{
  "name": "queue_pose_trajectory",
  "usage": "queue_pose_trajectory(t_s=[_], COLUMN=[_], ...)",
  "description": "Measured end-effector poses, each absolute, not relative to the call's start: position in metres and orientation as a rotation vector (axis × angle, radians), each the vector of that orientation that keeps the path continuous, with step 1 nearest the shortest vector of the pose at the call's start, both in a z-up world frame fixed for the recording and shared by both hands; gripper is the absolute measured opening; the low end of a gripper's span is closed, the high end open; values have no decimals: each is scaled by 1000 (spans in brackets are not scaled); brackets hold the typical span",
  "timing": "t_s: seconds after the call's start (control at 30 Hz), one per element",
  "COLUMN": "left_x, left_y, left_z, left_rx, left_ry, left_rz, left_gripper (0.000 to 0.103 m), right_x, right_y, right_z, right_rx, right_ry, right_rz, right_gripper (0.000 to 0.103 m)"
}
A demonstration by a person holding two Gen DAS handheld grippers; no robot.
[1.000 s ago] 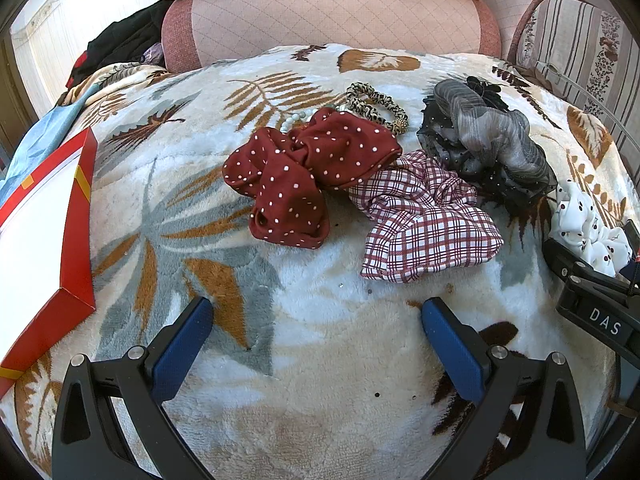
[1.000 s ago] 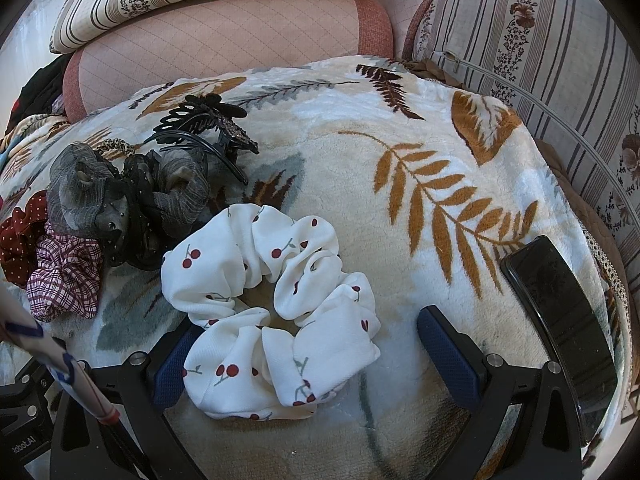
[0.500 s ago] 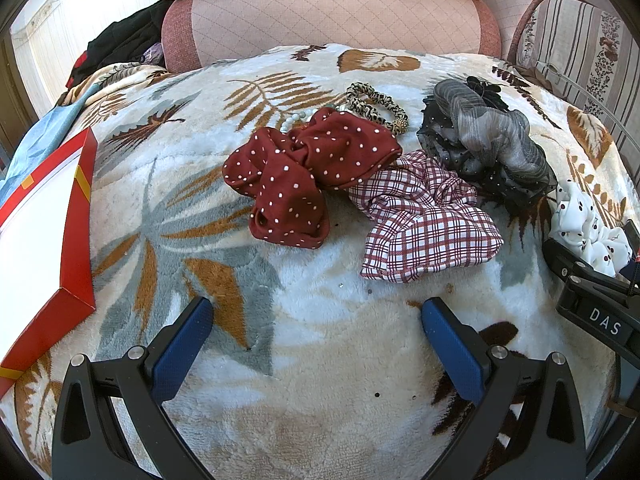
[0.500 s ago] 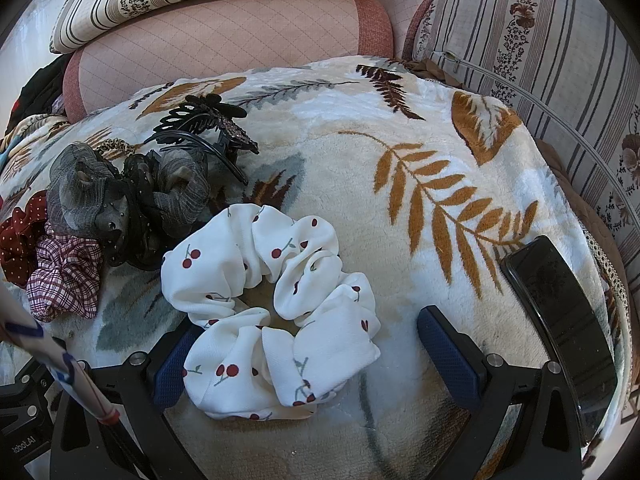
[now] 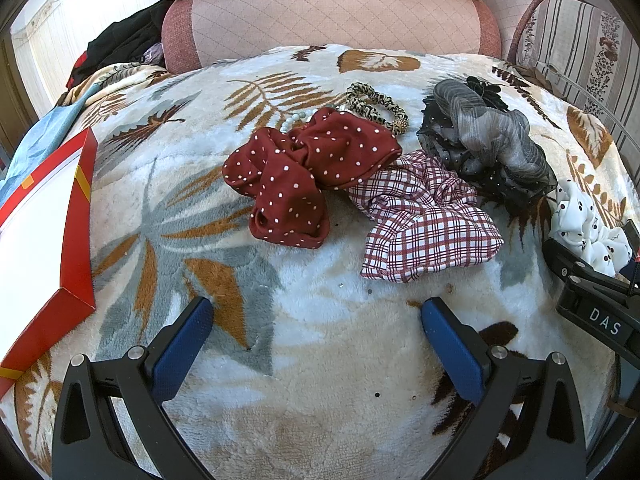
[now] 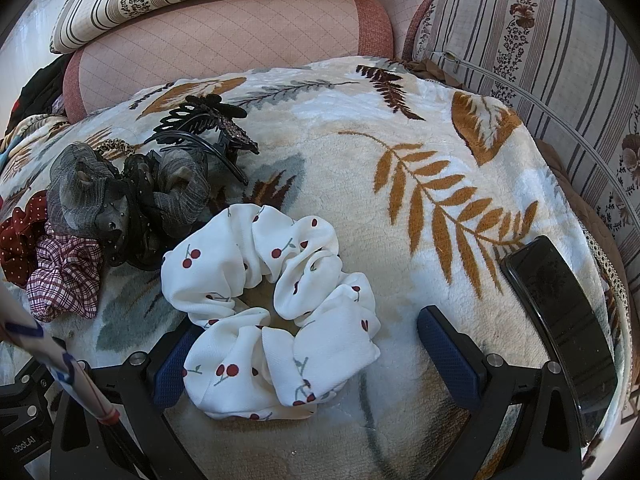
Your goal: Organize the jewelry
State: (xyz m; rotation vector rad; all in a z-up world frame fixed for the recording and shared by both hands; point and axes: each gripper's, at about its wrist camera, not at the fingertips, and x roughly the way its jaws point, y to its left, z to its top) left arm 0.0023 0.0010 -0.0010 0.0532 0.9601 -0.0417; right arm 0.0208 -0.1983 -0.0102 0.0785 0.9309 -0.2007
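Note:
Several hair pieces lie on a leaf-print blanket [image 5: 320,360]. A dark red polka-dot scrunchie [image 5: 304,176] overlaps a plaid scrunchie [image 5: 424,220]; behind them sit a leopard-print tie [image 5: 376,106], a pale bead bracelet [image 5: 294,120] and a grey-black gauze scrunchie [image 5: 488,148]. My left gripper [image 5: 316,344] stands open just short of them, holding nothing. In the right wrist view a white cherry-print scrunchie [image 6: 272,308] lies between the open fingers of my right gripper [image 6: 312,356], against the left pad. A black claw clip [image 6: 208,128] rests beyond the gauze scrunchie [image 6: 120,200].
A red-edged white box [image 5: 44,232] sits at the left of the blanket. A dark phone [image 6: 560,320] lies at the blanket's right edge. Pink and striped cushions [image 6: 224,48] stand behind. A white strap [image 6: 52,360] crosses the lower left of the right wrist view.

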Motion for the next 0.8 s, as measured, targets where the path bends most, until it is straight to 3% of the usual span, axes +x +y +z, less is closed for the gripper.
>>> queue_pose_trajectory(t_s=[0.8], left_x=[0], left_y=[-2], left_z=[2], left_rx=[112], left_ry=[996], left_rz=[-53], left_gripper=[103], right_x=[18], right_y=[-196], right_z=[-12], right_rx=[81], right_ry=[929], right_rz=[-202], right_gripper=[103])
